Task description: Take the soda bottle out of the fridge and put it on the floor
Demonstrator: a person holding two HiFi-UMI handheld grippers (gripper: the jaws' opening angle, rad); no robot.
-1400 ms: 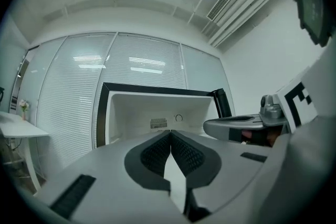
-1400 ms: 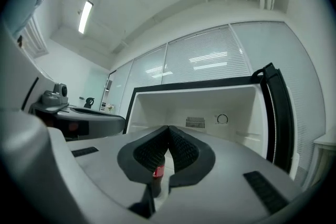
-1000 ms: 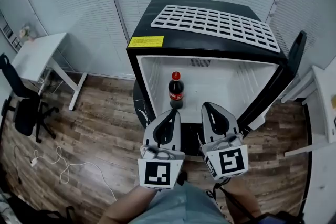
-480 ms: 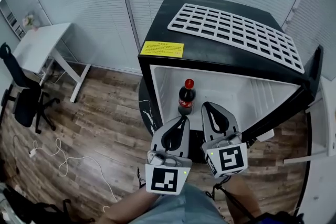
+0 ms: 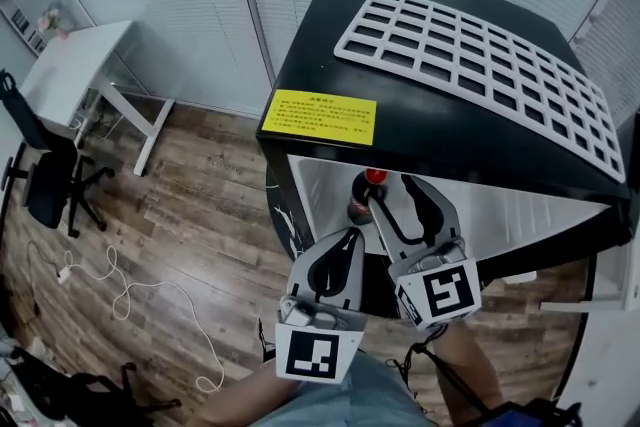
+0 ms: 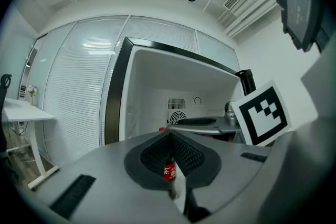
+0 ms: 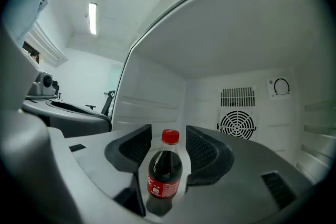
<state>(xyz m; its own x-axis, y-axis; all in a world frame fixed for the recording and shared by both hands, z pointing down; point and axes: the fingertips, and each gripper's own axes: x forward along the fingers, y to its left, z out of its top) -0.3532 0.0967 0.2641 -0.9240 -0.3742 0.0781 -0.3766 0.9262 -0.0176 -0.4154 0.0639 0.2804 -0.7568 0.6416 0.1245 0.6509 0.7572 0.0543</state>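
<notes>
A dark soda bottle [image 7: 165,170] with a red cap and red label stands upright inside the open fridge [image 5: 450,120]. From the head view only its cap [image 5: 375,178] shows under the fridge's black top. My right gripper [image 5: 390,187] reaches into the fridge. Its jaws are opening, one on each side of the bottle's neck, with gaps on both sides [image 7: 168,136]. My left gripper [image 5: 343,237] hangs back in front of the fridge, its jaws shut with nothing in them. Past their tips I glimpse the bottle [image 6: 169,171].
A white wire rack [image 5: 480,45] lies on the fridge top, and a yellow label [image 5: 318,117] is at its front edge. A fan grille [image 7: 236,123] is on the fridge's back wall. On the wooden floor at left are a white desk [image 5: 70,85], a black chair [image 5: 45,185] and a white cable [image 5: 120,295].
The view has moved closer over the fridge. My right gripper has gone forward into the fridge and spread its jaws around the bottle. The left gripper stays behind, shut.
</notes>
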